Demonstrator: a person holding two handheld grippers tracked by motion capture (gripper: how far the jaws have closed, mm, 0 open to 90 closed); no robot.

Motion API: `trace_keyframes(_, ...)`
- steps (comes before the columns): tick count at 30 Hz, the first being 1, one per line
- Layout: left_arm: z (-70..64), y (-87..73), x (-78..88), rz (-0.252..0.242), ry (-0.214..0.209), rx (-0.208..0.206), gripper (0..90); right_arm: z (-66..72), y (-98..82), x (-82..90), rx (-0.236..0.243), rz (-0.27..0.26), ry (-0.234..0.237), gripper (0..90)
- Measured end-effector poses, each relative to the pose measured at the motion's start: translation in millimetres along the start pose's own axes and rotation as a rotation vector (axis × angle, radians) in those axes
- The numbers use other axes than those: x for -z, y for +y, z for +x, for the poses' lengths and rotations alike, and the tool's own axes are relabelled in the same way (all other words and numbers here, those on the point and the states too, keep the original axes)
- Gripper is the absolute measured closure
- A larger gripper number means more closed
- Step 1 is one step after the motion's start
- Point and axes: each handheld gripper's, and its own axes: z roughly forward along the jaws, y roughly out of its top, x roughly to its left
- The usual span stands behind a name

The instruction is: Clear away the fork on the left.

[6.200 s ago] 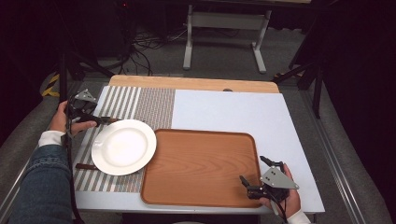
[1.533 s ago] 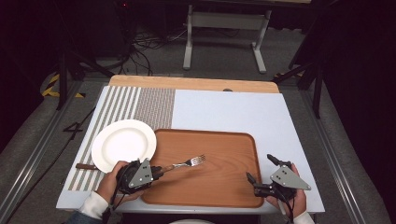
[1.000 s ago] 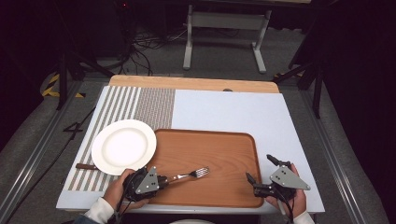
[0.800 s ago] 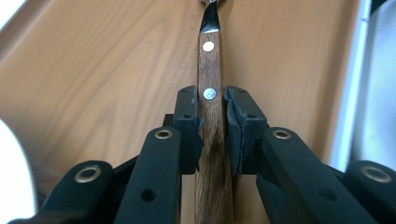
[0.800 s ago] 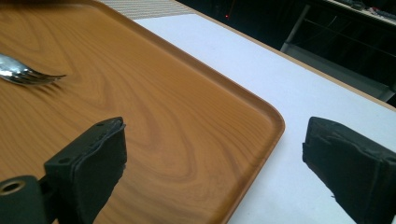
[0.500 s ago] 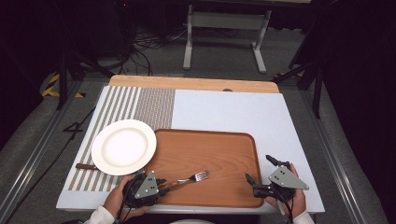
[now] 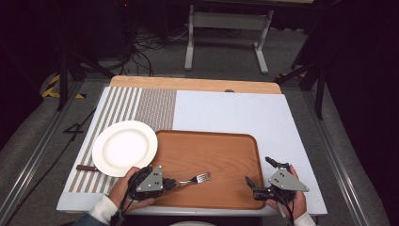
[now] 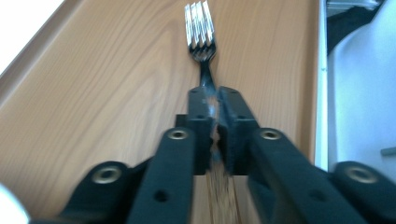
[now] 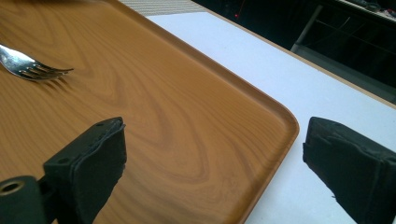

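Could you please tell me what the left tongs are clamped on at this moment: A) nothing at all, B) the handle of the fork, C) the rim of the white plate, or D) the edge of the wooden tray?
B: in the left gripper view the left tongs press together on the handle of the fork, whose tines point away over the wooden tray.
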Motion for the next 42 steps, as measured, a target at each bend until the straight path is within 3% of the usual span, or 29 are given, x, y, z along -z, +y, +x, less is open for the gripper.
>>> trace_keyframes(4,6.7,11.1,-14.7,0.022,-0.040,-0.043,89.9,0.0,-1.0,-1.5,0.003,0.014,-0.001,7.0)
trace_keyframes(5,7.3,16.2,-20.9,0.038,-0.053,-0.073,90.0,0.2,-1.2,-2.1,0.006,0.019,-0.002,7.0)
trace_keyframes(7,7.7,19.2,-24.9,0.037,-0.067,-0.085,90.0,0.2,-1.3,-2.1,0.007,0.019,-0.002,7.0)
trace_keyframes(9,7.6,25.1,-34.7,0.052,-0.121,-0.093,89.9,0.0,-1.6,-2.4,0.007,0.024,-0.002,7.1)
trace_keyframes(13,5.5,30.7,-46.3,0.076,-0.143,-0.105,89.9,-0.4,-1.6,-2.6,-0.005,0.022,0.010,7.1)
trace_keyframes(15,3.8,35.8,-56.6,0.095,-0.160,-0.134,89.8,-0.4,-1.7,-3.1,-0.004,0.025,0.015,7.1)
trace_keyframes(26,17.8,42.4,-69.7,0.141,-0.154,-0.156,89.5,0.4,-2.4,-3.9,0.006,0.034,0.018,7.1)
trace_keyframes(32,26.9,43.3,-68.0,0.186,-0.092,-0.163,88.9,1.7,-2.8,-5.6,0.013,0.046,0.022,7.1)
trace_keyframes(37,33.8,39.0,-62.8,0.212,-0.053,-0.147,88.4,2.2,-2.6,-5.4,0.019,0.047,0.023,7.1)
trace_keyframes(39,37.6,34.0,-58.9,0.207,-0.048,-0.106,88.1,1.9,-2.3,-4.4,0.020,0.043,0.019,7.1)
trace_keyframes(42,39.0,32.3,-56.4,0.220,-0.024,-0.098,87.8,2.0,-1.8,-3.5,0.020,0.036,0.019,7.1)
